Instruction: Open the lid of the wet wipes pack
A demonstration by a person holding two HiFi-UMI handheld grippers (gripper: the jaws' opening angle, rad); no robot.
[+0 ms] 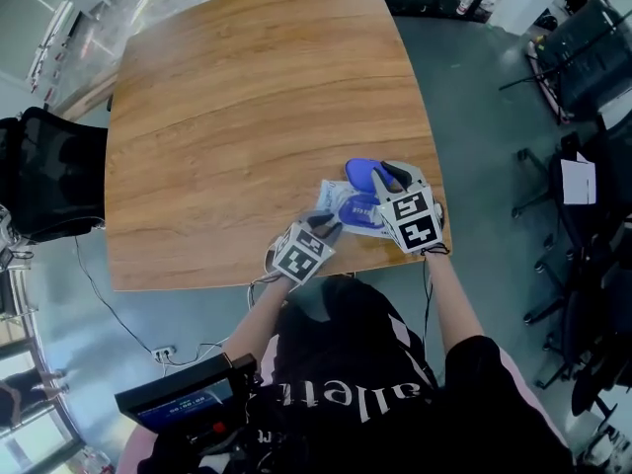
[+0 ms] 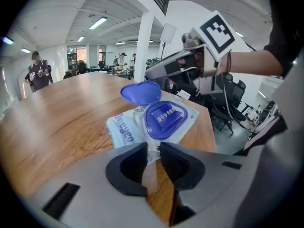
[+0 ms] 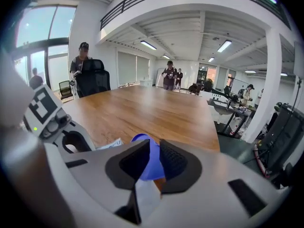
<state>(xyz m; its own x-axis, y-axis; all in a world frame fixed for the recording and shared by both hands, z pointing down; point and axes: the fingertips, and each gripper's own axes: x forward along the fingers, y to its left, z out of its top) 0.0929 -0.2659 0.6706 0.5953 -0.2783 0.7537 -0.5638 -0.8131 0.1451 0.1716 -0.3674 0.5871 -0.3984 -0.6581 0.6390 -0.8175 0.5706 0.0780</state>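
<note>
At the table edge, left gripper pinches a corner of the wet wipes pack; right gripper, jaws slightly parted, straddles the upturned blue lid.

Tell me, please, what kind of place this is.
Probably an open-plan office or lab hall: a large wooden table, black office chairs, ceiling strip lights, and people standing in the background.

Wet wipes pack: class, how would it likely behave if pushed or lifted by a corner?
Probably floppy: the wet wipes pack is a soft, crinkled pouch lying flat, so it is unlikely to roll or tip. Its film looks glossy; it may slide on the smooth table.
</note>
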